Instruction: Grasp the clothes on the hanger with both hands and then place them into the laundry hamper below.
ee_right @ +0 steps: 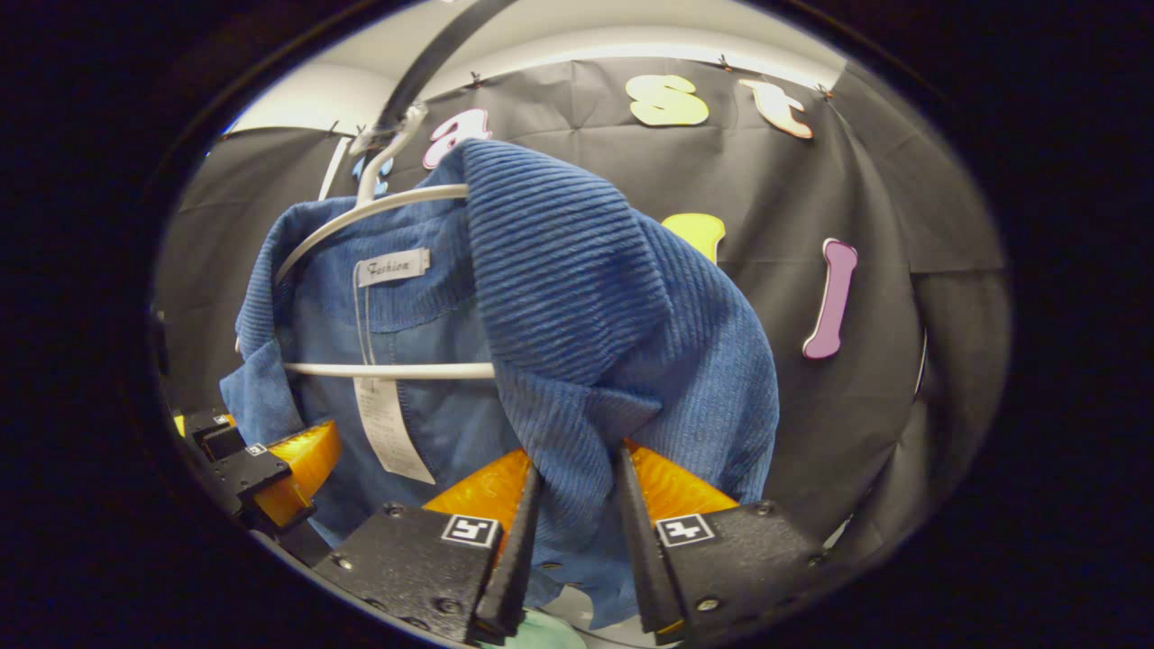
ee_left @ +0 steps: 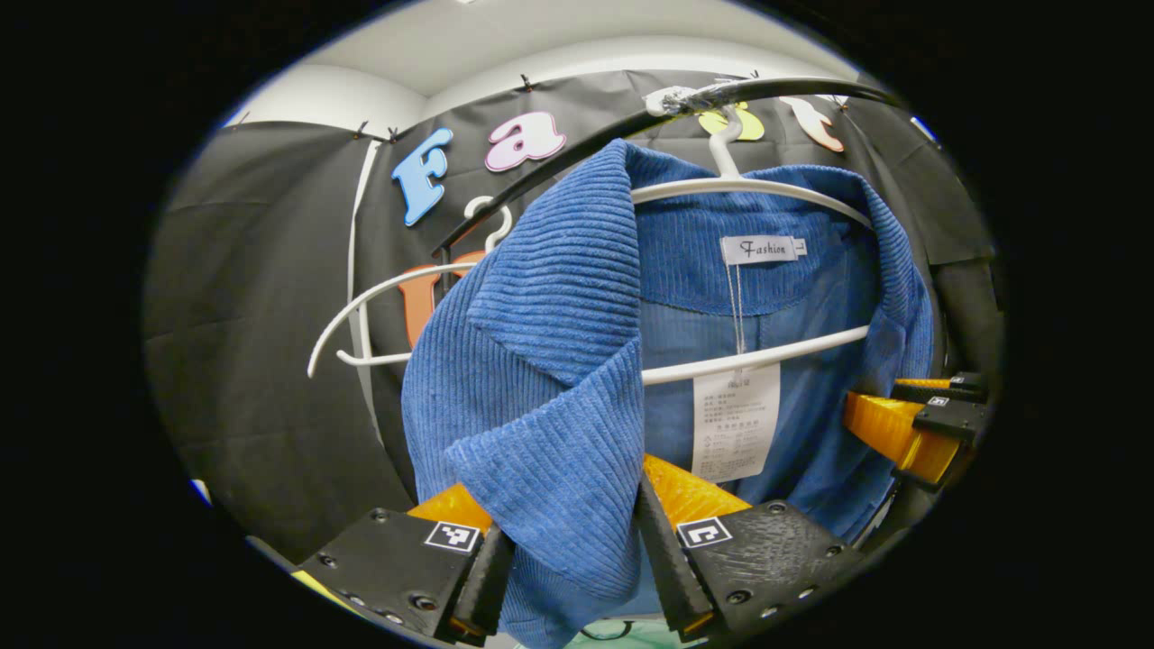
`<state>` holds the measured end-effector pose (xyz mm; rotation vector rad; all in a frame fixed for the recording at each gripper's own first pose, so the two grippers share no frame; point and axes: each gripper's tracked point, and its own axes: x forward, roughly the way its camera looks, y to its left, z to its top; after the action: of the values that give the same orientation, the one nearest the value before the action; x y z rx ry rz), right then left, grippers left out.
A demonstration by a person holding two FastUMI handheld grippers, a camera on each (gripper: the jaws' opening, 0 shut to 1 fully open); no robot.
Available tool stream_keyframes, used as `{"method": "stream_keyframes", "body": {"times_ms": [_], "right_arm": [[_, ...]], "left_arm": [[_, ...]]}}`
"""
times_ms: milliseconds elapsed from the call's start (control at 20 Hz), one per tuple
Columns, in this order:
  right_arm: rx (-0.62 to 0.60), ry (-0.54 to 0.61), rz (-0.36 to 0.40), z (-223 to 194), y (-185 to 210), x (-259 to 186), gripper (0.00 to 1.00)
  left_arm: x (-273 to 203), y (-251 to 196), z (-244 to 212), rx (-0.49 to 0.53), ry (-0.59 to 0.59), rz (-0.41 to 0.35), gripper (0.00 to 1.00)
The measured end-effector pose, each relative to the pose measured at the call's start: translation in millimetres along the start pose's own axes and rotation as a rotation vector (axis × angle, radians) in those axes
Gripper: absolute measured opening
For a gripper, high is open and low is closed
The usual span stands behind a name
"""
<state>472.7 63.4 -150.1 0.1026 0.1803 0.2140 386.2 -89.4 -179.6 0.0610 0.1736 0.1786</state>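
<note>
Each claw is clamped on the blue corduroy jacket (ee_left: 559,361): the left claw (ee_left: 577,550) holds one front edge just under the collar, and the right claw (ee_right: 572,532) holds the other front edge, with the cloth pressed between both fingers of each. The jacket hangs on a white hanger (ee_left: 748,189) that hooks over a dark rail (ee_left: 766,90), and it is not yet off. The main risk, as I judge it, is that the collar and the shoulders catch on the hanger arms when the 2 claws pull, so the hanger tilts or jumps from the rail and comes along with the jacket. A pull by one side only could also drag the cloth out of the other claw, because each grip takes only a narrow fold (the corduroy is thick but soft). A second white hanger (ee_left: 379,315) hangs empty beside it and could get tangled. Below the claws a pale green surface (ee_right: 541,631) shows, maybe the hamper, but I cannot tell. The room is a booth with black cloth walls (ee_left: 261,361) and a pale ceiling (ee_left: 505,45).
</note>
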Motion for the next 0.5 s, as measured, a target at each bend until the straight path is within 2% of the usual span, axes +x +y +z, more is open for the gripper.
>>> {"method": "stream_keyframes", "body": {"times_ms": [150, 200, 250, 300, 400, 450, 500], "right_arm": [[0.065, -0.004, 0.027, 4.2, -6.6, -1.3, 0.25], [0.075, -0.002, 0.054, 3.6, -5.5, -1.7, 0.2], [0.082, 0.0, 0.082, 4.4, -4.4, -2.2, 0.14], [0.092, 0.0, 0.113, 3.0, -3.0, -3.3, 0.13], [0.111, 0.002, 0.159, 2.4, -2.8, -5.7, 0.11], [0.118, 0.0, 0.179, 3.1, -2.4, -6.5, 0.1], [0.123, -0.003, 0.201, 4.7, -1.4, -8.9, 0.1]], "left_arm": [[-1.6, 5.8, 1.0, -0.053, 0.02, -0.018, 0.31], [0.2, 8.1, 1.8, -0.064, 0.019, -0.006, 0.31], [0.2, 10.7, 1.4, -0.076, 0.02, -0.001, 0.18], [-2.7, 11.5, 4.2, -0.082, 0.012, -0.009, 0.04], [-2.9, 11.3, 6.2, -0.083, 0.004, -0.021, 0.04], [-3.5, 12.5, 5.7, -0.075, 0.002, -0.019, 0.07], [-4.3, 14.4, 7.3, -0.067, -0.003, -0.016, 0.03]]}}
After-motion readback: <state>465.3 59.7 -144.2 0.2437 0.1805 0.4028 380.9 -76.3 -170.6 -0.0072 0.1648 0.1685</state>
